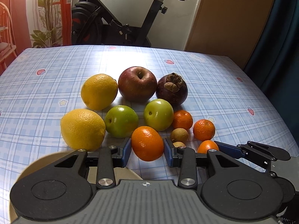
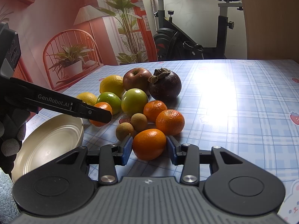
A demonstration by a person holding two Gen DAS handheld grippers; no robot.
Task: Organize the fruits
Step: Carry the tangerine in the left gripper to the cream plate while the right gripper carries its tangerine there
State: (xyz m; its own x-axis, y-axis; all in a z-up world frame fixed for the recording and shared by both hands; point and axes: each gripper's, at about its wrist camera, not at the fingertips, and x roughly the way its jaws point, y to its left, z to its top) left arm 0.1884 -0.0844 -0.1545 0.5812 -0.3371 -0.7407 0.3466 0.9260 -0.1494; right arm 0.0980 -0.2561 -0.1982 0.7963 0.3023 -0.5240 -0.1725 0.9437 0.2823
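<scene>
A pile of fruit lies on the checked tablecloth (image 1: pixel 224 93): two lemons (image 1: pixel 83 128), a red apple (image 1: pixel 137 83), a mangosteen (image 1: pixel 172 89), two green apples (image 1: pixel 121 124), several mandarins and two small brown longans (image 2: pixel 139 122). My left gripper (image 1: pixel 147 152) is open, its blue pads on either side of a mandarin (image 1: pixel 147 143) on the table. My right gripper (image 2: pixel 149 150) is open, its pads on either side of another mandarin (image 2: pixel 149 143). The right gripper also shows in the left wrist view (image 1: pixel 243 150), and the left gripper's finger shows in the right wrist view (image 2: pixel 101 114).
A cream bowl (image 2: pixel 48 145) stands empty at the near left of the table, partly under my left gripper (image 1: pixel 37 164). An exercise bike (image 1: pixel 115 18) and a wall stand behind the table. The table's far edge (image 1: pixel 130 45) is beyond the fruit.
</scene>
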